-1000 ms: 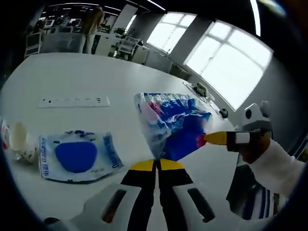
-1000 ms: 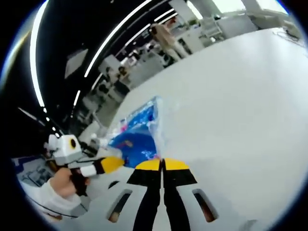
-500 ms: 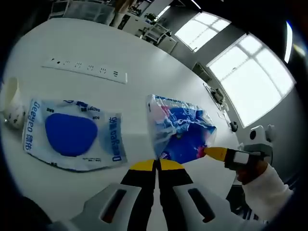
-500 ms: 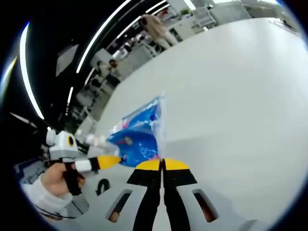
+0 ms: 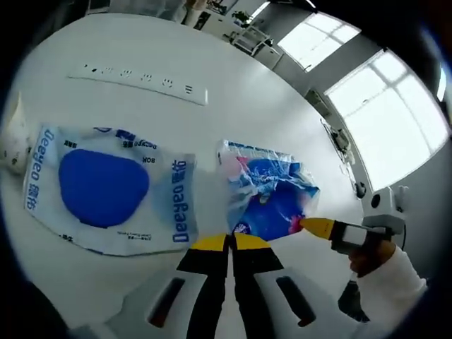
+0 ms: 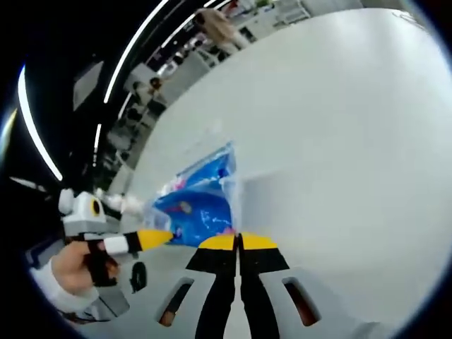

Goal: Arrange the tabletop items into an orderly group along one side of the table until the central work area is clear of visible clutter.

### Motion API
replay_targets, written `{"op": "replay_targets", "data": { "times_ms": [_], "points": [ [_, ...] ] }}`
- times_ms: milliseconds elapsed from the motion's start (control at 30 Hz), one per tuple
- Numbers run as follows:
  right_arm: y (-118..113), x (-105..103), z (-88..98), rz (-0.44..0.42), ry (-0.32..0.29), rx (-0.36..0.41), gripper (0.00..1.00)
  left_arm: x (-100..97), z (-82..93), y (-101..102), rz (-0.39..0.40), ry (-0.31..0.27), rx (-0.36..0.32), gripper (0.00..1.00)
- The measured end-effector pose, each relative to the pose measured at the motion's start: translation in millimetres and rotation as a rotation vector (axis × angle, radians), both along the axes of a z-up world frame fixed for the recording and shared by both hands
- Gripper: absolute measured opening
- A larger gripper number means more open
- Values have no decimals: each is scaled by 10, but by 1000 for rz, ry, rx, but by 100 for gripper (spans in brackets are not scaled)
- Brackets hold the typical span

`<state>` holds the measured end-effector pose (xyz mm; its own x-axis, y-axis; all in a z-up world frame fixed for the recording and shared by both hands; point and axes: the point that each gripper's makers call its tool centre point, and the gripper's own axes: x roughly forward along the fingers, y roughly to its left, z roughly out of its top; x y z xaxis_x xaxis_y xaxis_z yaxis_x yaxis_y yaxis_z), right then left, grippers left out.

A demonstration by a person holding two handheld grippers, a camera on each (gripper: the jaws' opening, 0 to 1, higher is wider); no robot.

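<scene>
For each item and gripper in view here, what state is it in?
Left gripper: shut on the small packet.
Right gripper: shut on the small packet.
Small packet: held by both grippers, above the table.
Large pack: lying flat, untouched.
Power strip: lying flat, nothing plugged in.

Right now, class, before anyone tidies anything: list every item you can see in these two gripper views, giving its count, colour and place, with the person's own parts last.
Crinkly plastic packet: one, blue with pink and white, held up between both grippers.
Deeyeo pack: one, white and clear with a blue pad, flat on the table, left in the left gripper view.
Power strip: one, white, on the table beyond the pack.
Crumpled white item: one, at the view's left edge; cannot tell what.
Table: one, white.
Windows: bright, far right.
Left gripper: yellow-tipped fingers shut on the packet's bottom edge.
Right gripper: yellow-tipped, shut on the packet's corner.
Person's hand: white sleeve, holding the right gripper.
</scene>
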<state>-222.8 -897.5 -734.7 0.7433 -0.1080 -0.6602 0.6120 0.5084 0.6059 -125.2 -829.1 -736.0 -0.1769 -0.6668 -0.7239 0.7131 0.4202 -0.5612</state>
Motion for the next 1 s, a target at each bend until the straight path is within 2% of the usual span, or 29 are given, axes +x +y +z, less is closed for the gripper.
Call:
{"op": "replay_targets", "data": {
  "times_ms": [367,500,1000],
  "points": [
    [-10,13,-238,1,8,58,0,-4,-179,38,33,0,52,0],
    [27,9,-305,-9,8,78,0,8,-208,61,64,19,64,0],
    [31,5,-347,-60,-6,119,0,16,-238,47,78,38,73,0]
  ]
}}
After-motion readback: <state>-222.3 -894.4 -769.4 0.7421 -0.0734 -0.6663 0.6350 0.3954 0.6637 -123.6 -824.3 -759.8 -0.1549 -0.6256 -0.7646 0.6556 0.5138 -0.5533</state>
